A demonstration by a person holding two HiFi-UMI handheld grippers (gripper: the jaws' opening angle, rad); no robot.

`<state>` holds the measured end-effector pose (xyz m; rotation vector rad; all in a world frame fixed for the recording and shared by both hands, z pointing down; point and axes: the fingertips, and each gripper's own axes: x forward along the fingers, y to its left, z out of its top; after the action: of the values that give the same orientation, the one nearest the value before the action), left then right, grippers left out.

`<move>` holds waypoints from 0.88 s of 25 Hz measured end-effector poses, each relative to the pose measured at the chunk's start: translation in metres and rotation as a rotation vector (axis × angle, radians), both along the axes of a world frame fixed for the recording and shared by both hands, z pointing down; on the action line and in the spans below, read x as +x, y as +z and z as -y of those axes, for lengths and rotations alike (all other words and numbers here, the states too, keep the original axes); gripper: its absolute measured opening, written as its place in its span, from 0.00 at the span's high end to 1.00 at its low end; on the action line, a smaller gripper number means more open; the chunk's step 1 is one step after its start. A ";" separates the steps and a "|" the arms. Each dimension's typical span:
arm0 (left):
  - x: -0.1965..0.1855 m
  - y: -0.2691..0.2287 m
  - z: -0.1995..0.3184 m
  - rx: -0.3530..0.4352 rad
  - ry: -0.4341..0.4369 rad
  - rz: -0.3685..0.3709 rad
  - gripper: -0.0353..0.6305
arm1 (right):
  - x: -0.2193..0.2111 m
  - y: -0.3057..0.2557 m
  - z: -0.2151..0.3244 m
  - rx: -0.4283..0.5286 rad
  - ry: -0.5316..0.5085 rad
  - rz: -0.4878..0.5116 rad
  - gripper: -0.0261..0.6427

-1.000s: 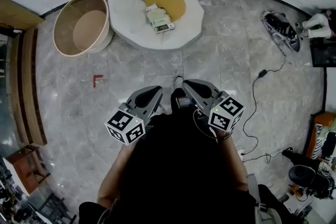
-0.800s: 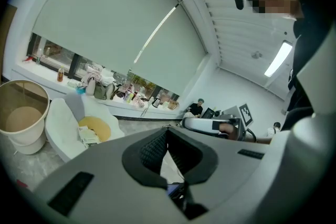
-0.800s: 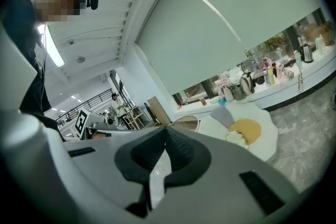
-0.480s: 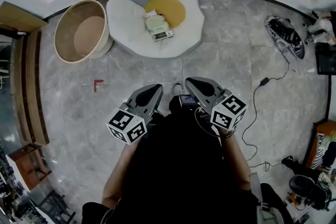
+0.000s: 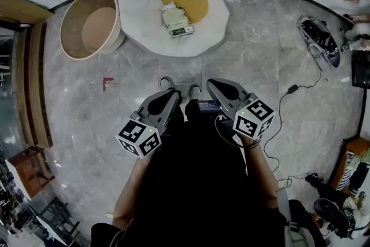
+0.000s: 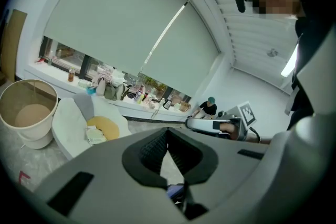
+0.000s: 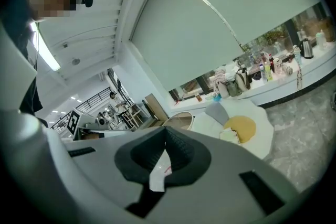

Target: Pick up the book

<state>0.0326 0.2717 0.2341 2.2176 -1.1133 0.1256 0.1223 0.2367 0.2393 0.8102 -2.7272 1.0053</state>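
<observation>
The left tool (image 5: 173, 95) and right tool (image 5: 211, 83) are closed, empty; the book (image 5: 176, 19) shows illegible print.

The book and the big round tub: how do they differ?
The book is small, flat and rectangular; the tub is much bigger, round and open-topped. The book lies on the white cushion; the tub stands on the floor beside it. Neither is being touched.

Book (image 5: 176, 19) pale green-white; cushion (image 5: 141, 23) white, yellow centre; basket (image 5: 74, 11) tan; floor (image 5: 243, 61) grey marble
</observation>
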 end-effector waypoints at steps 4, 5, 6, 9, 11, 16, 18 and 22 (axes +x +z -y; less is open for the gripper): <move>-0.006 0.009 0.004 -0.021 -0.005 -0.008 0.93 | -0.005 0.002 0.007 -0.005 0.004 -0.002 0.94; -0.008 0.011 0.007 -0.022 -0.002 -0.012 0.93 | -0.006 0.003 0.010 -0.005 0.005 -0.005 0.94; -0.009 0.012 0.010 -0.022 0.002 -0.015 0.93 | -0.007 0.005 0.013 -0.004 0.009 -0.007 0.94; -0.014 0.013 0.022 -0.013 0.019 -0.014 0.93 | -0.010 0.003 0.023 -0.002 0.026 -0.008 0.94; -0.018 0.015 0.033 -0.012 0.025 -0.008 0.93 | -0.011 0.000 0.031 0.002 0.039 -0.011 0.94; -0.024 0.018 0.059 -0.015 0.054 -0.014 0.93 | -0.013 0.001 0.051 -0.002 0.068 -0.025 0.94; -0.028 0.018 0.073 -0.015 0.070 -0.016 0.93 | -0.017 0.002 0.064 -0.005 0.086 -0.022 0.94; -0.043 0.020 0.105 -0.024 0.094 -0.025 0.93 | -0.035 -0.005 0.097 0.003 0.108 0.001 0.94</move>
<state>-0.0104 0.1668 0.2538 2.2446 -0.9894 0.1493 0.0872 0.1401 0.2346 0.9674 -2.7123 1.0215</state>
